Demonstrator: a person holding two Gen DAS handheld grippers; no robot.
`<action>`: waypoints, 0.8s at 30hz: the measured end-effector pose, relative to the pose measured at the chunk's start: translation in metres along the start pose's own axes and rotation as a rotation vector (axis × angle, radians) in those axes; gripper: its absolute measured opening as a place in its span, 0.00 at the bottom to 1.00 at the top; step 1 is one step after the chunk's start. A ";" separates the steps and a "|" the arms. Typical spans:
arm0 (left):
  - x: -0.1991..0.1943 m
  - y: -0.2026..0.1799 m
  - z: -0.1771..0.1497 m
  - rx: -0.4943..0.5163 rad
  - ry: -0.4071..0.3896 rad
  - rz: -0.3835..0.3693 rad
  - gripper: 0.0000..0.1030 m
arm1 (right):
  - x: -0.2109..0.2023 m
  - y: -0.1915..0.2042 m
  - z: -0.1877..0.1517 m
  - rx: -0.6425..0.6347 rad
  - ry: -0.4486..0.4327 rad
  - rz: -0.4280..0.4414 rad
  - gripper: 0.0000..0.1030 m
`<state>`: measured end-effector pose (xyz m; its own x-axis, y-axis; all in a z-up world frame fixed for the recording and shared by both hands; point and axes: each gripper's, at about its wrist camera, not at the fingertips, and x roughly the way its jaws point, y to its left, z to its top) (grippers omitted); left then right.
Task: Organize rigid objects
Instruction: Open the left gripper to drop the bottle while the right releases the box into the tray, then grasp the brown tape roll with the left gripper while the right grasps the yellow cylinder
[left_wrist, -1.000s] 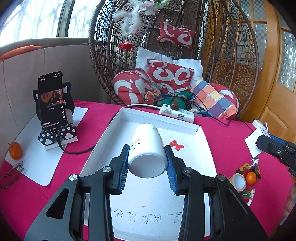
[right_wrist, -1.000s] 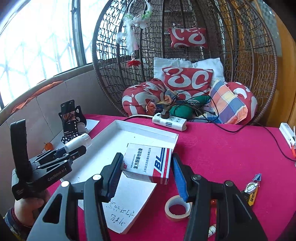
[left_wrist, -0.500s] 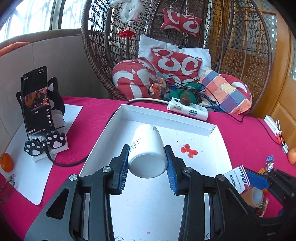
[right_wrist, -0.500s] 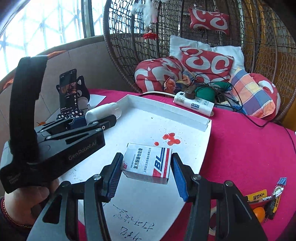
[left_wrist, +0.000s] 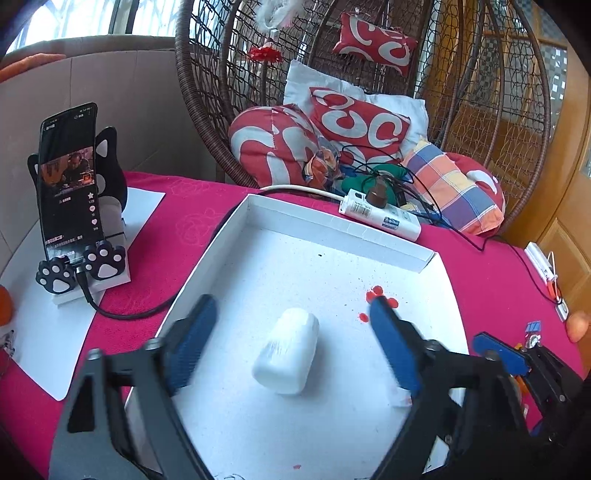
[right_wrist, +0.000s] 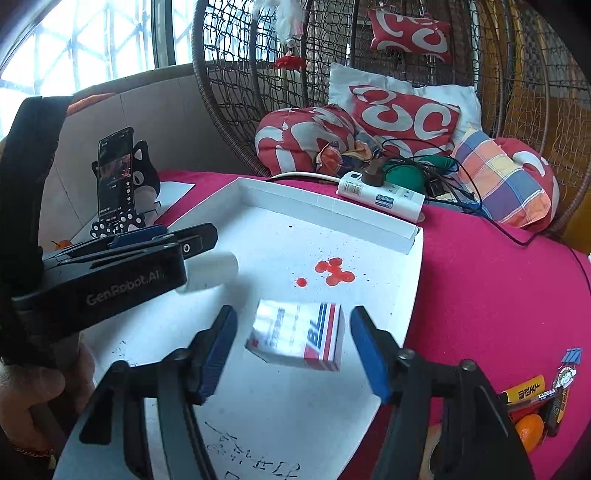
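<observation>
A white bottle (left_wrist: 286, 354) lies on its side on the floor of the white tray (left_wrist: 332, 225). My left gripper (left_wrist: 291, 308) straddles it with its jaws opening wide, and neither blue pad touches it. In the right wrist view a white box with red and blue stripes (right_wrist: 299, 339) rests, blurred, on the tray (right_wrist: 325, 206). My right gripper (right_wrist: 293, 314) is around the box with its jaws opening and a gap on both sides. The left gripper's fingers (right_wrist: 129, 254), a hand below them and the bottle (right_wrist: 210, 273) appear at the left.
A phone on a cat-shaped stand (left_wrist: 70, 184) sits on paper left of the tray. A power strip (left_wrist: 380, 216) with cables lies behind it, before a wicker chair full of cushions. An orange (right_wrist: 528, 424) and pens lie on the red cloth at the right. Red stains (right_wrist: 332, 273) mark the tray.
Both grippers came forward and lower over the tray, then opened. The bottle left the left pads and the box left the right pads; both now lie on the tray.
</observation>
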<state>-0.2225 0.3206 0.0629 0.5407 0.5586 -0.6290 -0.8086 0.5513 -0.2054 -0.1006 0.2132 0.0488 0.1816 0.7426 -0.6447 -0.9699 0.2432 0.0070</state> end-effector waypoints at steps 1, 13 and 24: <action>-0.005 0.001 0.000 -0.007 -0.013 0.012 1.00 | -0.004 0.000 0.000 0.002 -0.015 0.001 0.87; -0.098 0.006 -0.021 -0.109 -0.209 -0.039 1.00 | -0.099 -0.042 -0.011 0.151 -0.265 -0.009 1.00; -0.080 -0.096 -0.050 0.183 -0.090 -0.237 1.00 | -0.190 -0.162 -0.045 0.464 -0.498 -0.111 1.00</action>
<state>-0.1997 0.1917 0.0955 0.7344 0.4489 -0.5091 -0.6064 0.7708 -0.1952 0.0143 0.0046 0.1364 0.4364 0.8690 -0.2334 -0.7919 0.4941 0.3589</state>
